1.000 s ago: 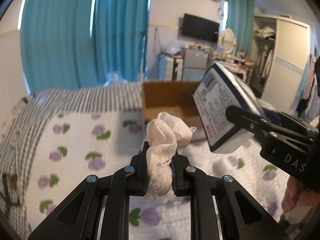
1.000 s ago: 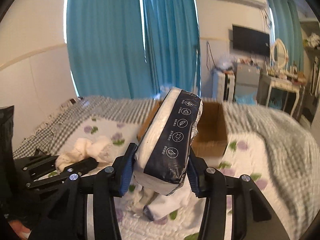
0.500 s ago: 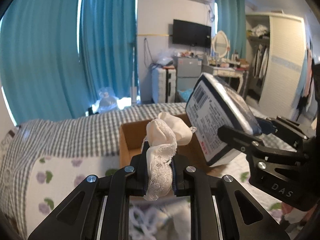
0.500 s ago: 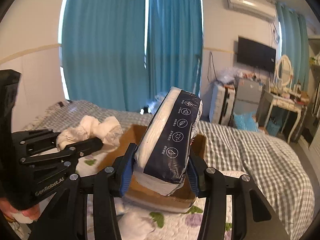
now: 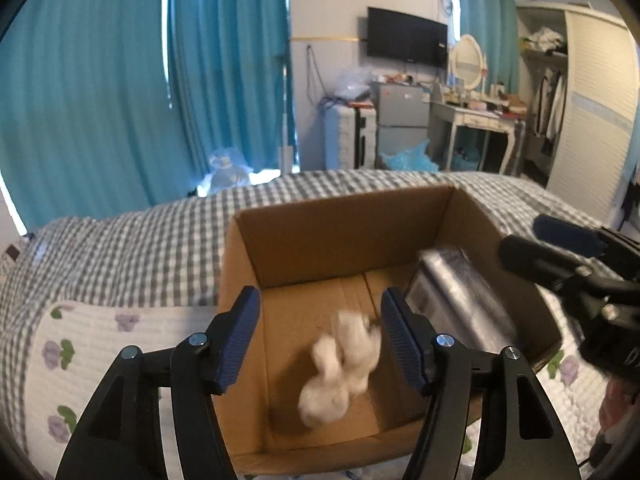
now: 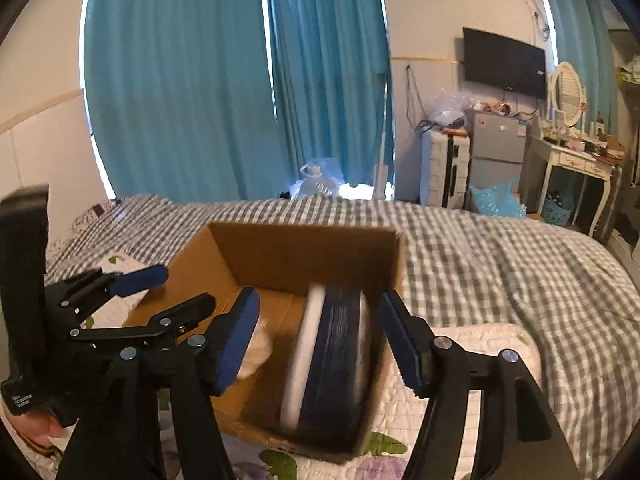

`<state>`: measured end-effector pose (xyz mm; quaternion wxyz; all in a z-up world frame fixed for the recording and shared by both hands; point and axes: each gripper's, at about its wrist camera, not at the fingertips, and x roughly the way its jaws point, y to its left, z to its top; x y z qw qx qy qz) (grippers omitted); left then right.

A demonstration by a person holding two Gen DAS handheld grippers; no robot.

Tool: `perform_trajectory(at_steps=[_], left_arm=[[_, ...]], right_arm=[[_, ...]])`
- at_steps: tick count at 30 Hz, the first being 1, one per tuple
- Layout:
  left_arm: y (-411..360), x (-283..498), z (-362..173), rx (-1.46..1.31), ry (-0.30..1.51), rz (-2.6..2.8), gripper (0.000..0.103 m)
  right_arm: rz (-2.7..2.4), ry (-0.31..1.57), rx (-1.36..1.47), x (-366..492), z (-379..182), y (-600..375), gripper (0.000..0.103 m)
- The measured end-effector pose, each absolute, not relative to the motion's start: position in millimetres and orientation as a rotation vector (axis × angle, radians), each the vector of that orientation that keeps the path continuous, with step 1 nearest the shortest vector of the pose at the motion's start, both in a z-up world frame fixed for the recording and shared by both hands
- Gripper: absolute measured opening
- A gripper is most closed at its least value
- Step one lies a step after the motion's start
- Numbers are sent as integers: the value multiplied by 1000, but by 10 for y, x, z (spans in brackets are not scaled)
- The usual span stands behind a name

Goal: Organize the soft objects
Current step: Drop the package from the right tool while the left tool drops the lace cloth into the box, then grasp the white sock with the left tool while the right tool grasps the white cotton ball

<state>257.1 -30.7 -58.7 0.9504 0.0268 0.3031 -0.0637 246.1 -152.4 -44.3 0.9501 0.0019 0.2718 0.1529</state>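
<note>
Fingers [image 5: 394, 336] spread on both grippers; cream lace cloth [image 5: 340, 368] (blurred) inside cardboard box [image 5: 340, 236].

You see a brown cardboard box [image 5: 340, 236], cream lace cloth [image 5: 340, 372], navy-and-white pack [image 6: 332, 360], grey-checked bedspread [image 6: 480, 248], teal curtains [image 6: 180, 80]

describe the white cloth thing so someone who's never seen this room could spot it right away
Find the open cardboard box sitting on the checked bed cover. Inside it, toward the near left, is the cream cloth bundle, blurred, between the open left gripper fingers. Its only neighbour in the box is a dark, shiny wrapped pack; the bundle is pale, crumpled and shapeless.
</note>
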Motion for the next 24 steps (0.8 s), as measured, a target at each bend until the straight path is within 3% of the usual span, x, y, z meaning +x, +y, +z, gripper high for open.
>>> perform_trajectory(at_steps=[10,12,15,18,24], left_arm=[[-272,1803,403,45,485,-130,65],[-239,1540,647,22,437,-130,81],[-193,1220,900,-13,376,-174,83],[-202,1017,971,-14,386,-171,83],[-265,830,643,12,451,-168,83]], right_arm=[[254,459,-14,1766,403,-1619,73],[254,442,-42,1561,618,-1598,79],[250,435,-86,1242,901,-1562,87],[258,469,-115,1006,1041,-1544,97],[217,513,-168,730,700,-1549,97]])
